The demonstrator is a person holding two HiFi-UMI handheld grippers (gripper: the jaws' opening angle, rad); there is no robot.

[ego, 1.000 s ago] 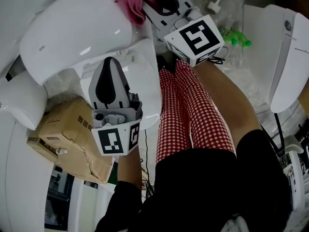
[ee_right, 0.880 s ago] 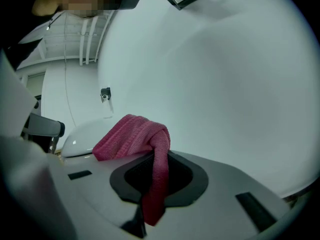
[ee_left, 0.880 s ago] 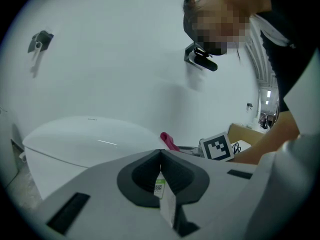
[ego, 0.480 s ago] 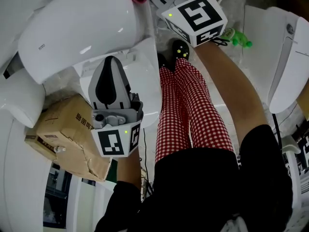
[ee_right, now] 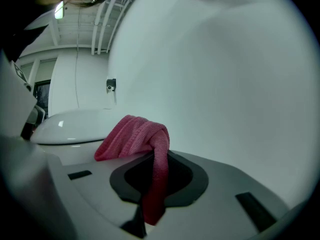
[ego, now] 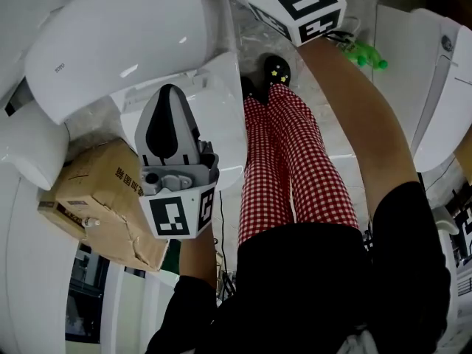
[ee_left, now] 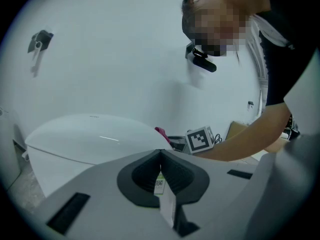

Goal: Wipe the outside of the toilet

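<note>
The white toilet (ego: 125, 35) fills the head view's upper left, lid down. My left gripper (ego: 168, 88) hangs over the toilet's near edge, jaws shut with nothing between them. In the left gripper view the same gripper (ee_left: 160, 151) points across the smooth lid (ee_left: 95, 136). Of my right gripper, only the marker cube (ego: 299, 6) shows at the head view's top edge, beyond the toilet. In its own view the right gripper (ee_right: 159, 156) is shut on a pink cloth (ee_right: 135, 139), which drapes over the jaws close to a curved white toilet surface (ee_right: 225, 84).
A worn cardboard box (ego: 103, 205) lies at the lower left beside the toilet. A second white toilet (ego: 435, 87) stands at the right. A green bottle (ego: 363, 54) lies on the floor. The person's red checked trouser legs (ego: 287, 168) and black shoe (ego: 274, 72) stand between the toilets.
My right gripper has carried the pink cloth farther along the toilet, until its jaws left the head view's top edge. The left gripper has hardly moved.
</note>
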